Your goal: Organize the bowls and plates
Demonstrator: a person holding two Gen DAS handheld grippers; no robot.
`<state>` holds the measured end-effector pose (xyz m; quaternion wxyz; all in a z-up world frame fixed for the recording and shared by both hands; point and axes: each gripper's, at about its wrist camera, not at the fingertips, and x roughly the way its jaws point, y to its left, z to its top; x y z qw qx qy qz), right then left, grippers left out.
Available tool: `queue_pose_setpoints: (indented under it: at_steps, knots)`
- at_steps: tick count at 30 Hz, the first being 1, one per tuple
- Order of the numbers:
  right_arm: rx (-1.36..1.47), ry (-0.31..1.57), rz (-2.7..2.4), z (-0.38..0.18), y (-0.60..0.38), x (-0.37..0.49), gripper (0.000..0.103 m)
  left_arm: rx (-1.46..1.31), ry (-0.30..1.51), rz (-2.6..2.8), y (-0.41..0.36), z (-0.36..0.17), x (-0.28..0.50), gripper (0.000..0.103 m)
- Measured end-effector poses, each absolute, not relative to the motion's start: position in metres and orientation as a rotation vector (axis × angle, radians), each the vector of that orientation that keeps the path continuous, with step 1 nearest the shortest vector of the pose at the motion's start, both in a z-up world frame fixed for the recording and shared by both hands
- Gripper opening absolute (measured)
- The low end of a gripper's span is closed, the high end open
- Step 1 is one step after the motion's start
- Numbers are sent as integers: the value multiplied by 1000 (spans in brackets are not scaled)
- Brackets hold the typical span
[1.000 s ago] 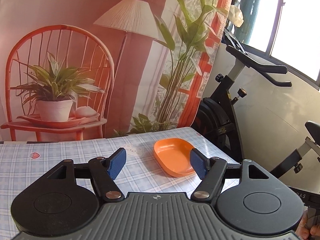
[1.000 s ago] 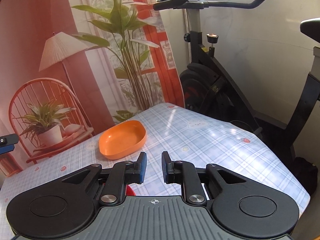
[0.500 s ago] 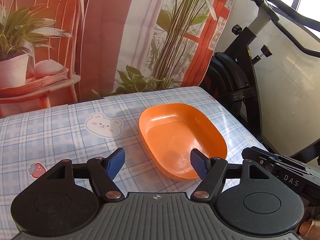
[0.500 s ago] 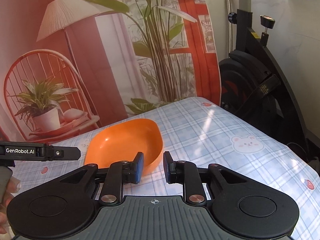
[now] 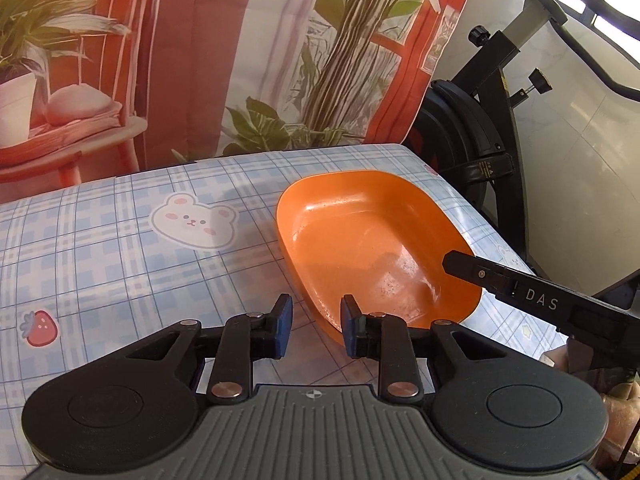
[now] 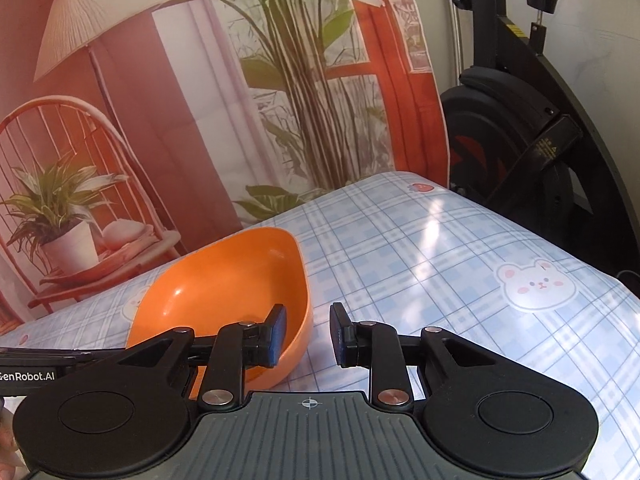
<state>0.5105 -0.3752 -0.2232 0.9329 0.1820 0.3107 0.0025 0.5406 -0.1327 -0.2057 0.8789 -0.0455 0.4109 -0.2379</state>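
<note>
Resting on the checked tablecloth point(image 5: 100, 240), the orange bowl point(image 5: 372, 240) lay upright and empty. The left gripper point(image 5: 316, 320) stood at the bowl's near rim. Its jaws had just been closing to a narrow gap, with the rim between them, one pad inside the bowl and one outside. I could not see both pads pressing. The right gripper point(image 6: 308, 332) straddled the same bowl at its other near corner. Its jaws had just opened a little, and they were also slightly apart around the wall.

The wall looked thin, glossy and sloped, so a pinch on it could slip, I think. A lift from one edge could tip the bowl. A push instead of a grip could slide the bowl toward the table edge beyond it, where the exercise bike point(image 5: 480, 140) stood. The two grippers were close at the bowl and could knock each other.

Beside the bowl, "DAS" was readable on the right gripper's body and "GenRobot.AI" on the left one's. The bike's sticker behind the bowl was too small to read.
</note>
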Motion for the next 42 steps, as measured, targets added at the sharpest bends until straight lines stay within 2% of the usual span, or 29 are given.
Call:
queue_pose_setpoints:
  at_steps: [2, 4, 21, 42]
  knots:
    - [389, 647, 11, -226, -374, 511, 12, -104, 859, -516, -132, -205, 539, 20]
    - [376, 648, 12, -226, -371, 509, 11, -96, 861, -515, -132, -204, 538, 18]
    - [318, 576, 68, -167, -357, 462, 11, -68, 754, -554, -112, -152, 490, 18]
    - [363, 554, 82, -109, -296, 367, 13, -53, 720, -529, -53, -111, 414, 18]
